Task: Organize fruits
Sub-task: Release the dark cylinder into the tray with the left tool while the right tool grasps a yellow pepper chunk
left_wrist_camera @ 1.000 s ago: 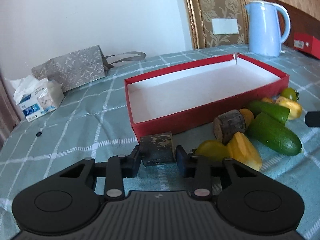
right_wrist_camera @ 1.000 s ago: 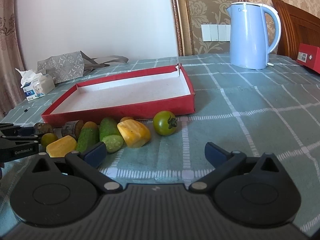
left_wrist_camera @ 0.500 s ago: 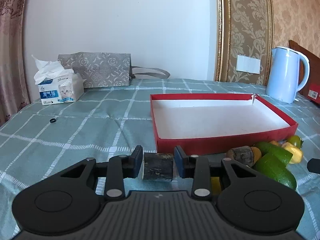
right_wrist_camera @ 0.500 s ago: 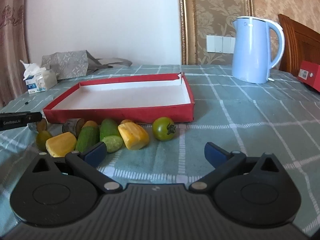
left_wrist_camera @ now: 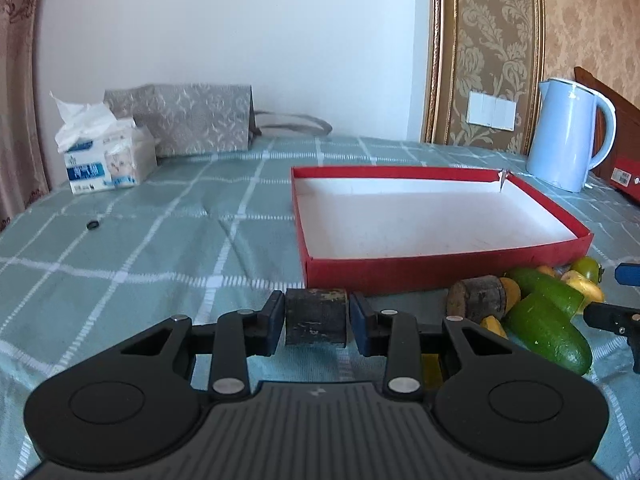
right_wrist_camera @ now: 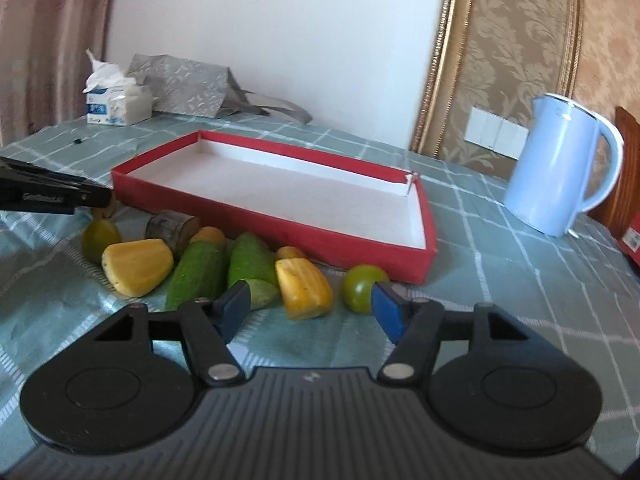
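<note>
My left gripper (left_wrist_camera: 316,320) is shut on a dark brown cylinder piece (left_wrist_camera: 315,322), held just in front of the near left corner of the red tray (left_wrist_camera: 440,268). The tray (right_wrist_camera: 280,220) has a bare white floor. My right gripper (right_wrist_camera: 310,310) is open, its fingers either side of a yellow fruit chunk (right_wrist_camera: 305,288), with a green tomato (right_wrist_camera: 362,287) by the right finger. Along the tray front lie two cucumbers (right_wrist_camera: 198,270), another yellow chunk (right_wrist_camera: 138,266), a lime (right_wrist_camera: 100,239) and a second brown cylinder (right_wrist_camera: 171,229). The left gripper shows at the left edge (right_wrist_camera: 52,196).
A light blue kettle (left_wrist_camera: 570,136) stands beyond the tray's far right. A tissue pack (left_wrist_camera: 106,156) and a grey patterned bag (left_wrist_camera: 196,124) sit at the back left. A small black ring (left_wrist_camera: 93,225) lies on the checked tablecloth. A red box (left_wrist_camera: 624,174) is at the right edge.
My left gripper has lifted with the brown cylinder and levelled out at the tray's near left corner. My right gripper has moved forward and left, closing in around the yellow chunk.
</note>
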The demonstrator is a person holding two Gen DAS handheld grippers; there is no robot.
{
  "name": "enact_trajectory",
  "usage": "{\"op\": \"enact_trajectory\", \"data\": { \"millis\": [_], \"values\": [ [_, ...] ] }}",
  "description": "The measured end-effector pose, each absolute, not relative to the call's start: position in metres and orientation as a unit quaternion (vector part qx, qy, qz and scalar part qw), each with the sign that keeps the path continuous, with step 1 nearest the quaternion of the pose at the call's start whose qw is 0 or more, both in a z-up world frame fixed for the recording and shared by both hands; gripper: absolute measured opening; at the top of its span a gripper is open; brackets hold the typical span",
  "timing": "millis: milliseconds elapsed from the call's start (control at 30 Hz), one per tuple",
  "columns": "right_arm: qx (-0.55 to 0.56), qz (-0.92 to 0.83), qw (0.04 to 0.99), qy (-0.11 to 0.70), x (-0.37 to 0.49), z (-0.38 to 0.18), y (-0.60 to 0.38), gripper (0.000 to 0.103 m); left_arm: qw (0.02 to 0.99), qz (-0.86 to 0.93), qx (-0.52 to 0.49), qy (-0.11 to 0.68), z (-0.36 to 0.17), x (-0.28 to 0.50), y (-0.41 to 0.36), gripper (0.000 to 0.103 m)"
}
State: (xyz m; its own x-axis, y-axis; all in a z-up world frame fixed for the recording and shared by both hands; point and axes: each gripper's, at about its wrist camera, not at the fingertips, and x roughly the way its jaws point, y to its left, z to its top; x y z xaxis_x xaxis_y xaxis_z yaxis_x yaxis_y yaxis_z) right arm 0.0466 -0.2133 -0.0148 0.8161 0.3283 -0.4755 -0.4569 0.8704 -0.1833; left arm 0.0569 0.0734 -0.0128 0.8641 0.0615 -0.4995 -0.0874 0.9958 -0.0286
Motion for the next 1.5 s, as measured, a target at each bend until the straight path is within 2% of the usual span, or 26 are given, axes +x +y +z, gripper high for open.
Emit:
{"op": "enact_trajectory", "data": {
  "millis": [333, 400, 467, 667, 767, 967, 1200, 1500],
  "values": [
    [-0.182, 0.222, 0.933, 0.218, 0.049, -0.014, -0.208, 0.056, 0.962, 0.035, -0.033, 0.268, -0.016, 0.06, 0.075, 0.032],
    [-0.182, 0.228, 0.931, 0.221, 0.049, -0.015, -0.209, 0.048, 0.966, 0.043, -0.049, 0.252, -0.014, 0.055, 0.079, 0.032],
    [-0.177, 0.239, 0.926, 0.231, 0.052, -0.015, -0.211, 0.033, 0.97, 0.055, -0.052, 0.233, -0.011, 0.051, 0.082, 0.032],
    [-0.212, 0.244, 0.916, 0.238, 0.054, -0.019, -0.208, 0.029, 0.972, 0.042, -0.046, 0.229, -0.009, 0.05, 0.08, 0.032],
    [-0.233, 0.237, 0.914, 0.232, 0.055, -0.021, -0.202, 0.024, 0.971, 0.039, -0.049, 0.23, -0.009, 0.051, 0.081, 0.032],
    [-0.278, 0.216, 0.907, 0.231, 0.064, -0.03, -0.19, 0.025, 0.97, 0.036, -0.053, 0.237, -0.011, 0.051, 0.082, 0.032],
    [-0.232, 0.223, 0.918, 0.231, 0.073, -0.03, -0.2, 0.024, 0.968, 0.037, -0.059, 0.24, -0.013, 0.052, 0.084, 0.032],
    [-0.052, 0.267, 0.919, 0.284, 0.1, -0.027, -0.242, 0.025, 0.969, 0.033, -0.066, 0.235, -0.01, 0.05, 0.083, 0.032]
  ]
}}
